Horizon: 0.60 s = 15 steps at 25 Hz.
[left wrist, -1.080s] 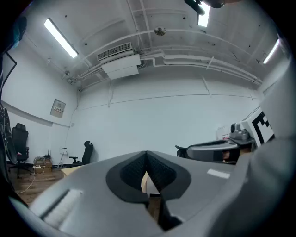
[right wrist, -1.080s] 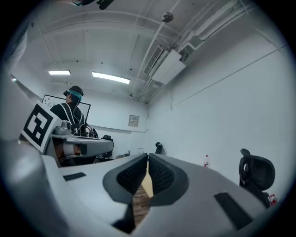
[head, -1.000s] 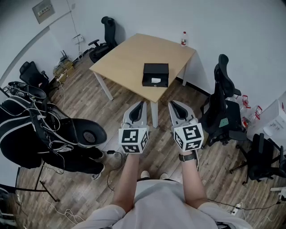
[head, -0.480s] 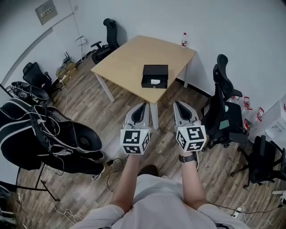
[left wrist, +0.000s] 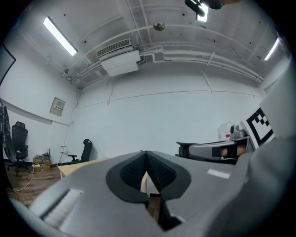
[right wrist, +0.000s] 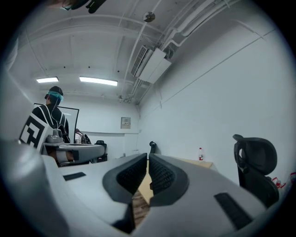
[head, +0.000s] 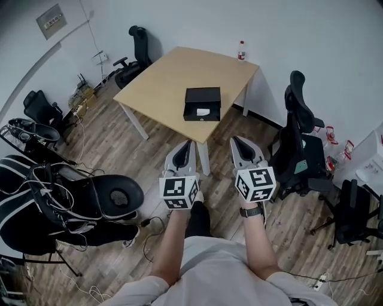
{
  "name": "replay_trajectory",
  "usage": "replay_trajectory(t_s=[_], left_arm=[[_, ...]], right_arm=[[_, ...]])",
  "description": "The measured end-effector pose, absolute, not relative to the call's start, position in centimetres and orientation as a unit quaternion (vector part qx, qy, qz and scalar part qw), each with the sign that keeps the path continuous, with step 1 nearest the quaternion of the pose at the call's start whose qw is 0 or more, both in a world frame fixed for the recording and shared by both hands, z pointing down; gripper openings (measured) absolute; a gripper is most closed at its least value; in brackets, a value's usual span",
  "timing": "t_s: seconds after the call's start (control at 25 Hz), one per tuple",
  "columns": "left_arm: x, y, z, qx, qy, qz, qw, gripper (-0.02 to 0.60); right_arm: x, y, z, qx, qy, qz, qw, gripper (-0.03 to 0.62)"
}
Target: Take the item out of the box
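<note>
Wall plaque (head: 51, 18): print too small to read. Left tongs (head: 188, 145) are pressed together and empty, over the floor just short of the bench (head: 173, 72). The black box (head: 202, 98) sits near the bench's near edge, its long axis across the view, with a white item (head: 203, 112) at its near side. Right tongs (head: 236, 141) are likewise pressed together and empty.

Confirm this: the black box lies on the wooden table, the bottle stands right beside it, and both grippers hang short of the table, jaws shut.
Wrong on the bottle: the head view shows it at the table's far corner, well apart from the black box. The rest holds: left gripper and right gripper hang short of the table, jaws shut.
</note>
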<state>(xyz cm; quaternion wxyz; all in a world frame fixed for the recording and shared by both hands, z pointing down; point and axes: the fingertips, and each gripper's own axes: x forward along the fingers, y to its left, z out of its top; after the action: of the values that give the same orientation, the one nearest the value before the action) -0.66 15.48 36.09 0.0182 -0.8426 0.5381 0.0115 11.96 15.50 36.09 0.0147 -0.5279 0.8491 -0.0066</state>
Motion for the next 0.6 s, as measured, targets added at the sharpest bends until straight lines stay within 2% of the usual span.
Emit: replay_trajectory(t_s=[0.6], left_arm=[[-5.0,-3.8,35.9,-0.841,0.54,0.021,-0.013,0.006]], right_arm=[[5.2,-3.1,36.5,-0.495,0.868,-0.013,-0.03,0.02]])
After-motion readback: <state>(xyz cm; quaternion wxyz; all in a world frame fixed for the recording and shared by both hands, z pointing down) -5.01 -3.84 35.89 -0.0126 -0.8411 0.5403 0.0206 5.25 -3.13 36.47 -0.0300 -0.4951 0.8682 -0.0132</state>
